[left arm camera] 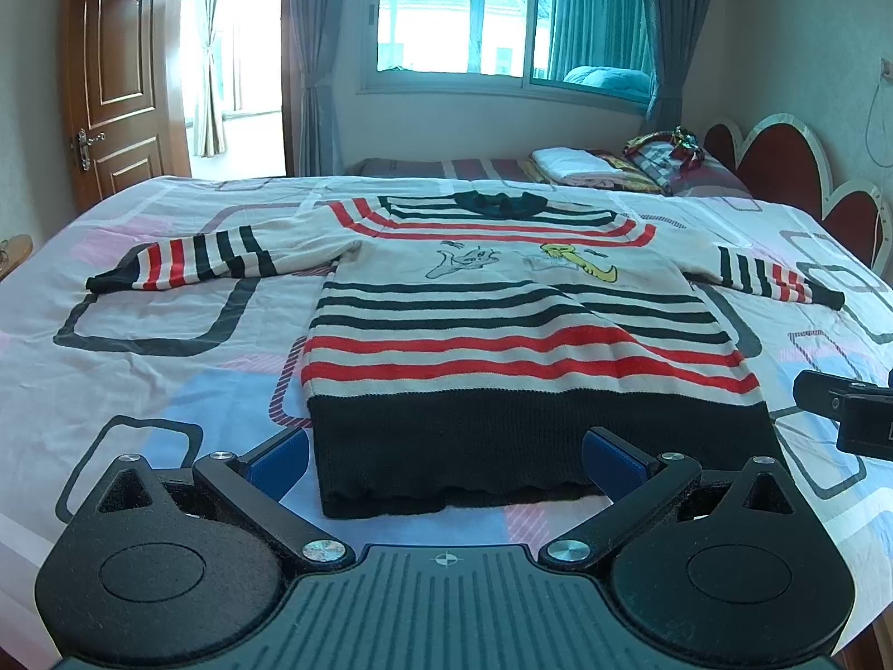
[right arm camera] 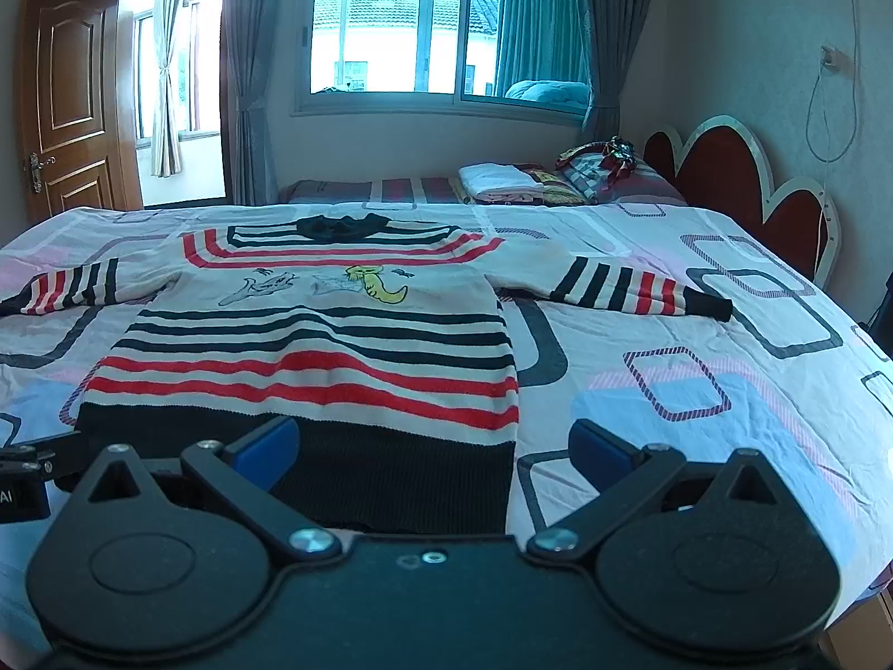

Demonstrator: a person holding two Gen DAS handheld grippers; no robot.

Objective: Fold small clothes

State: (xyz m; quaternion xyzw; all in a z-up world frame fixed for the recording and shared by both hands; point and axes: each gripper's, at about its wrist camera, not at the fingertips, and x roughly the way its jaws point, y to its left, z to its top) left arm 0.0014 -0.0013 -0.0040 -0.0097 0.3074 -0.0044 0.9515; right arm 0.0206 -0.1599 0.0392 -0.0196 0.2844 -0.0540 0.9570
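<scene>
Left wrist view showed the left gripper (left arm camera: 445, 460) with its blue-padded fingers spread wide and holding nothing, poised over the near left part of the dark hem of a striped sweater (left arm camera: 502, 329). The right gripper (right arm camera: 432, 455) was likewise spread and empty, straddling the hem's right corner, one finger above the knit and the other above the sheet. The sweater lay flat and face up in the middle of the bed (right arm camera: 697, 391), collar toward the window, both sleeves stretched out to the sides, with no fold made yet. This looked like the very start of folding. The next move probably called for both grippers to drop onto the hem corners or reach out to the sleeves, closing on a single edge without bunching the thick knit. The bed was covered by a pale sheet printed with rounded squares. Beyond it stood a window (left arm camera: 474, 17) with curtains, a wooden door (left arm camera: 117, 72), a red headboard (right arm camera: 725, 167) and a pile of folded laundry (right arm camera: 502, 181).
</scene>
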